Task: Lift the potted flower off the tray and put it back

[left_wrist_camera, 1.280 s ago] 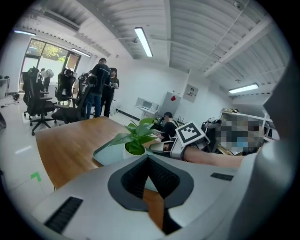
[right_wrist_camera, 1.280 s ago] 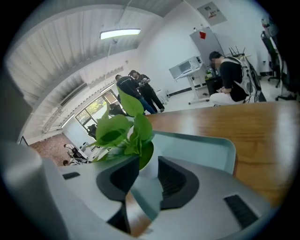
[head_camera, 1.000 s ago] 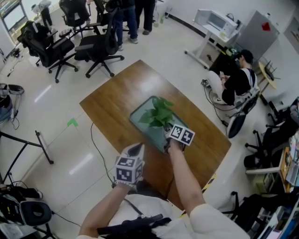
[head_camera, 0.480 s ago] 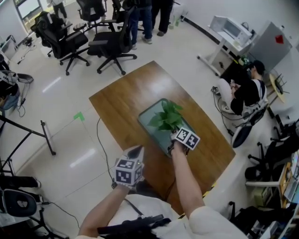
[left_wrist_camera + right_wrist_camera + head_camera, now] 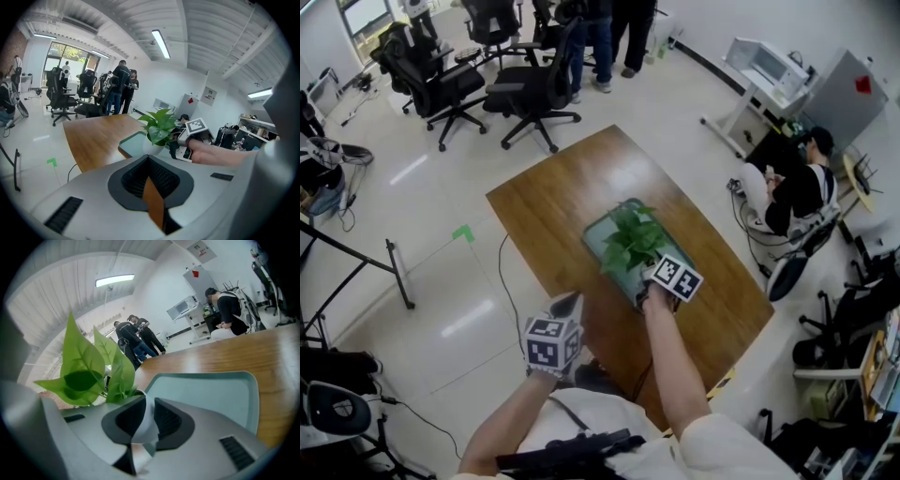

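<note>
The potted flower [image 5: 630, 239], green leaves in a white pot [image 5: 144, 420], stands on the pale green tray [image 5: 598, 234] on the wooden table [image 5: 572, 187]. My right gripper [image 5: 645, 281] is at the pot's near side. Its jaws are closing, with the pot's wall between the pads [image 5: 166, 416] and touching them. The left gripper view shows the flower [image 5: 159, 129], the tray [image 5: 133, 143] and the right gripper [image 5: 176, 147] from the side. My left gripper [image 5: 569, 302] hangs by the table's near edge, shut and holding nothing.
Black office chairs [image 5: 534, 94] and standing people [image 5: 600, 28] are beyond the table's far end. A seated person [image 5: 792, 187] and a desk with a microwave [image 5: 764, 56] are at the right. A cable [image 5: 502, 281] runs across the floor at the table's left.
The right gripper's jaws have come together on the pot's wall. The left gripper has drifted a little to the left, near the table's edge.
</note>
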Action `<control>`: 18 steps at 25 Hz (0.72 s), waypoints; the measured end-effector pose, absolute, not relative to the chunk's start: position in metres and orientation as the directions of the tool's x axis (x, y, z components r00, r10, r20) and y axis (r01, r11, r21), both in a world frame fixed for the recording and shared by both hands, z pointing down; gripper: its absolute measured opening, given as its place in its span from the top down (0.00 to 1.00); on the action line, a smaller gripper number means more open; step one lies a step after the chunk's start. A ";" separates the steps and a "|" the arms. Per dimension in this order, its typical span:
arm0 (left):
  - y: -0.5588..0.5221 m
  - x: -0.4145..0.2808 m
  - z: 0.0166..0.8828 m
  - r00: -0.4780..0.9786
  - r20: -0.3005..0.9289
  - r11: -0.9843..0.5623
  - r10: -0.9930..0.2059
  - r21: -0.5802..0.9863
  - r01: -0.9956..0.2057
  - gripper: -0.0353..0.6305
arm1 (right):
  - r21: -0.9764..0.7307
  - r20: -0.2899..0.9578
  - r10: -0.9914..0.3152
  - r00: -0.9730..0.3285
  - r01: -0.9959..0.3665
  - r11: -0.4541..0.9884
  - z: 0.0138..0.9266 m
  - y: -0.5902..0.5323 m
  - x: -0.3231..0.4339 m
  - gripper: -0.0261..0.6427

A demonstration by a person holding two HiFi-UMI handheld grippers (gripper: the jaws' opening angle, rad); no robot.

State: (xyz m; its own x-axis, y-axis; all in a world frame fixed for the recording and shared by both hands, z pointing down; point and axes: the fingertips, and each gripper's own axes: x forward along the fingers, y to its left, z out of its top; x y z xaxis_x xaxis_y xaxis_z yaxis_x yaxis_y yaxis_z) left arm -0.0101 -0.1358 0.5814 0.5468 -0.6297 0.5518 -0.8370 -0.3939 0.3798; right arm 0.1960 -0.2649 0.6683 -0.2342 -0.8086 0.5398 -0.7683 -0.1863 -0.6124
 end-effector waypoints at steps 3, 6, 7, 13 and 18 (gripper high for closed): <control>-0.131 -0.014 0.578 0.542 0.551 -0.388 -0.635 0.380 -0.840 0.95 | -0.630 0.519 -0.813 -0.263 -0.761 -0.155 0.656 -0.263 0.185 0.86; -0.128 -0.020 0.577 0.535 0.550 -0.379 -0.641 0.379 -0.844 0.95 | -0.645 0.506 -0.808 -0.303 -0.754 -0.121 0.648 -0.261 0.166 0.86; -0.127 -0.023 0.578 0.532 0.550 -0.374 -0.644 0.380 -0.846 0.95 | -0.647 0.504 -0.803 -0.318 -0.754 -0.108 0.647 -0.260 0.157 0.86; -0.122 -0.037 0.578 0.508 0.547 -0.343 -0.665 0.381 -0.859 0.95 | -0.648 0.509 -0.760 -0.404 -0.761 -0.028 0.650 -0.259 0.102 0.86; -0.114 -0.059 0.582 0.473 0.554 -0.302 -0.686 0.375 -0.877 0.95 | -0.639 0.539 -0.713 -0.449 -0.769 0.002 0.670 -0.251 0.066 0.87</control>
State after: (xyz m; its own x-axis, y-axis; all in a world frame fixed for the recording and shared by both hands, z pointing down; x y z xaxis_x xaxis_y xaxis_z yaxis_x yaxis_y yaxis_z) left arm -0.0591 -0.1144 0.5816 0.4728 -0.6855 0.5537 -0.8766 -0.3017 0.3750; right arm 0.0657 -0.2508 0.6703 -0.4492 -0.7126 0.5389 -0.7693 0.0017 -0.6389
